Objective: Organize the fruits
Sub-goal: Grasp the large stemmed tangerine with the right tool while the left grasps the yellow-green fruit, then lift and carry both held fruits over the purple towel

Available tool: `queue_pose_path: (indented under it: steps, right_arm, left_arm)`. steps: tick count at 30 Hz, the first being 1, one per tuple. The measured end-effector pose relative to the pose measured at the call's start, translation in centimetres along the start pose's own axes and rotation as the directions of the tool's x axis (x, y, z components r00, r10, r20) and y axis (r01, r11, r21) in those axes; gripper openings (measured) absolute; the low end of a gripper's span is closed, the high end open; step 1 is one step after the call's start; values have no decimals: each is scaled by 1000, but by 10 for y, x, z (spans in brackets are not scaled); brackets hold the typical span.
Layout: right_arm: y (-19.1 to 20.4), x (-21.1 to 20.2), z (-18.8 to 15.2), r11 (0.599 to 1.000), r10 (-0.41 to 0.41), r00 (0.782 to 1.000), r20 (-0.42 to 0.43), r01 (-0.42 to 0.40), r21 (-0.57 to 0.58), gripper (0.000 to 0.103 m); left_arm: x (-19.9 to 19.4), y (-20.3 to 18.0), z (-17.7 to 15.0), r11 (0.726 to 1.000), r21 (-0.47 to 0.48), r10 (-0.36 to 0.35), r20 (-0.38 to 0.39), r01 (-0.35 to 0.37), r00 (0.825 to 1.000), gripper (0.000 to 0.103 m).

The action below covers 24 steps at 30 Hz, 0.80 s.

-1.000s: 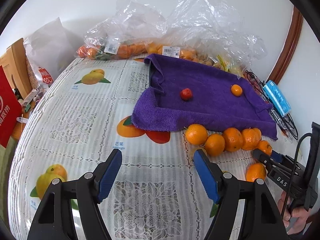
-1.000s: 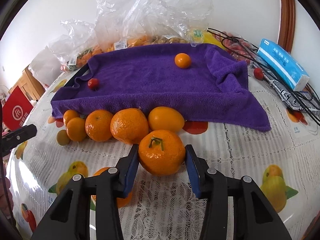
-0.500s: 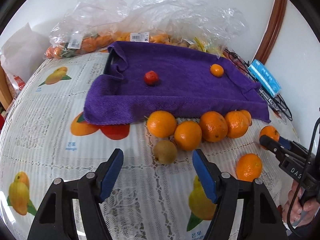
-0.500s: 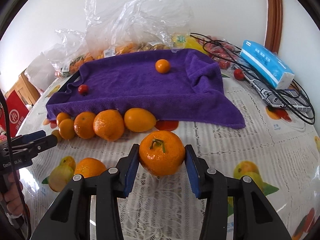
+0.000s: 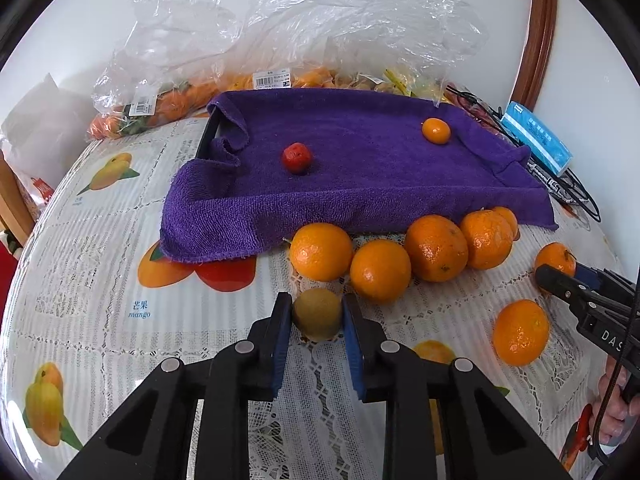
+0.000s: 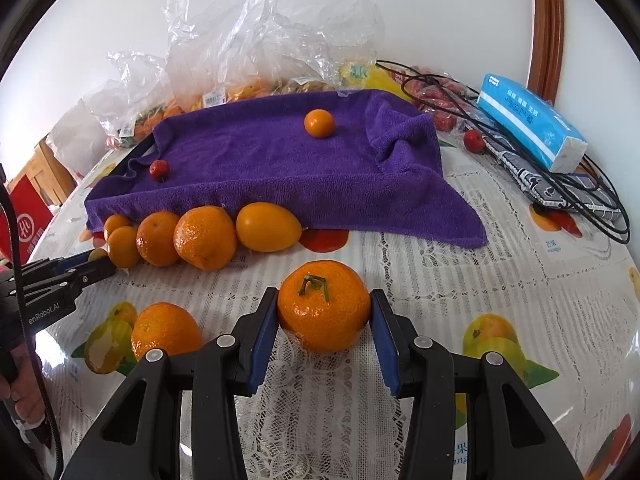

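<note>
Clamping both fruits low over the desk: left tongs (image 5: 317, 316) clenched on the kiwi (image 5: 317, 313), right tongs (image 6: 323, 316) grasping the mandarin (image 6: 323, 305), with the towel (image 5: 360, 176) dead ahead of both, left nearer behind the orange row (image 5: 400, 256).

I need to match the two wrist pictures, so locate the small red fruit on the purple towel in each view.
Left wrist view: the small red fruit lies left of centre on the purple towel, above the left gripper.
Right wrist view: the same fruit sits near the towel's far left edge.
Shared landmark: the small orange fruit also on the towel, to the red fruit's right in both views.
</note>
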State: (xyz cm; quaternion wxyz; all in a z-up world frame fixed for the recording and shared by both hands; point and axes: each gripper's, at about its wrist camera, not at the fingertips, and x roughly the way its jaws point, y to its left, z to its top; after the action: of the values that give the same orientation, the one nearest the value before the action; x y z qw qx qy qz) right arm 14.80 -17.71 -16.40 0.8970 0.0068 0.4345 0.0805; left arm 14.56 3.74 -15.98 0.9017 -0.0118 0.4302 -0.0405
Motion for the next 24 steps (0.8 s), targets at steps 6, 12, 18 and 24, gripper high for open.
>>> queue_pose_path:
  steps: [6, 12, 18, 24]
  right_arm:
    - [2, 7, 0, 1000, -5, 1000, -30, 5, -3, 45]
    - [3, 8, -1, 1000, -18, 999, -33, 17, -14, 45]
    - [3, 8, -1, 1000, -16, 999, -33, 15, -12, 45]
    - [3, 9, -2, 1000, -22, 999, -34, 21, -19, 45]
  left_arm:
    - [0, -2, 0, 1000, 7, 10, -1, -10, 1000, 24]
    - [0, 1, 0, 1000, -7, -6, 0, 6, 1000, 24]
    - [1, 3, 0, 1000, -15, -16, 0, 16, 1000, 24]
    - [1, 2, 0, 1000, -8, -10, 0, 10, 1000, 24]
